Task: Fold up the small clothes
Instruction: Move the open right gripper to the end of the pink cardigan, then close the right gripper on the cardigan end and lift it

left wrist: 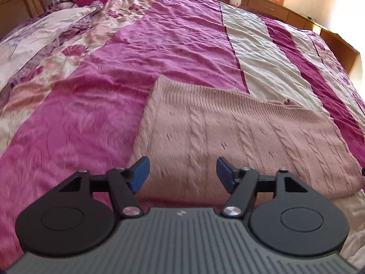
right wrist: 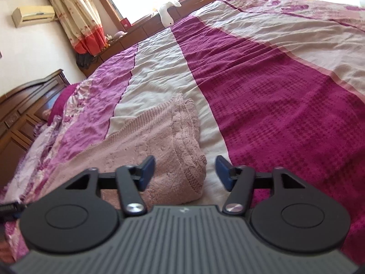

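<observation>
Fingers spread wide on both grippers, nothing held — the fold looks mostly done.

Left gripper (left wrist: 183, 174) hovers with its blue pads (left wrist: 141, 174) apart over the near edge of the pink cable-knit sweater (left wrist: 228, 137), which lies flat as a neat rectangle on the striped bedspread (left wrist: 182, 34), near the bed's front edge. Right gripper (right wrist: 185, 173) hangs just as empty, jaws parted, above the sweater's folded right-hand end, where stacked layers show. No sleeves stick out in either view. My read: the sweater is already folded over; one more fold or a final smoothing may remain.
</observation>
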Demonstrator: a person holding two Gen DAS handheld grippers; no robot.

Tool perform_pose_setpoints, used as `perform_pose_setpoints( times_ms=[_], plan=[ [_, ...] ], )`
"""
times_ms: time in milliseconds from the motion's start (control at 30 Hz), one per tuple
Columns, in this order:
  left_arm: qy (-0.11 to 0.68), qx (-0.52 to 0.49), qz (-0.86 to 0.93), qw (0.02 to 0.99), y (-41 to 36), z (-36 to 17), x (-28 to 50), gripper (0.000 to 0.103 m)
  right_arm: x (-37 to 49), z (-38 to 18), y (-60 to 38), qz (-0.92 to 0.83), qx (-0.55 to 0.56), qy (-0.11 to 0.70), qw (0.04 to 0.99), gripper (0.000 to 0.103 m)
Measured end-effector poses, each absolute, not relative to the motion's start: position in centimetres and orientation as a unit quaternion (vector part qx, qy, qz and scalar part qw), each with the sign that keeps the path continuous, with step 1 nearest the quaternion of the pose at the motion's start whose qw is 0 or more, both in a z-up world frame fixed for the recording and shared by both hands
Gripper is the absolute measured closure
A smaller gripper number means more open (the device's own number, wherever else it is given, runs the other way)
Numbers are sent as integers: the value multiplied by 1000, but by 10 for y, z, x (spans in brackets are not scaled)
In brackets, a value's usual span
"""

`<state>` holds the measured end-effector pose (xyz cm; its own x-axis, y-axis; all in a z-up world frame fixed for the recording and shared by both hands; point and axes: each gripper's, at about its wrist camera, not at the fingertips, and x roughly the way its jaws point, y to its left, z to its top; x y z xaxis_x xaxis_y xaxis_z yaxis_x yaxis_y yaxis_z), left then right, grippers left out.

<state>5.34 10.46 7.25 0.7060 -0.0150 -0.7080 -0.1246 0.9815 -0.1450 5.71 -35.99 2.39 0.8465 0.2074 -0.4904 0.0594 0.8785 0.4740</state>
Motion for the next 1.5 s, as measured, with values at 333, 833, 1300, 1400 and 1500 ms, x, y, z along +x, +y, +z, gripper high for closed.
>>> perform_pose_setpoints(
  times_ms=[333, 833, 1300, 1400, 1500],
  plan=[
    [415, -81, 23, 906, 75, 57, 39, 31, 87, 11, -372, 79, 306, 320, 893, 31],
    [430, -85, 45, 898, 68, 49, 48, 31, 88, -9, -375, 116, 409, 295, 856, 32],
    [413, -71, 45, 907, 71, 56, 40, 31, 95, -14, -362, 58, 433, 290, 852, 66],
    [413, -70, 46, 907, 74, 58, 38, 31, 93, -19, -367, 50, 451, 289, 843, 73],
    [414, -71, 47, 906, 77, 59, 38, 31, 93, -17, -365, 50, 439, 290, 849, 75]
  ],
)
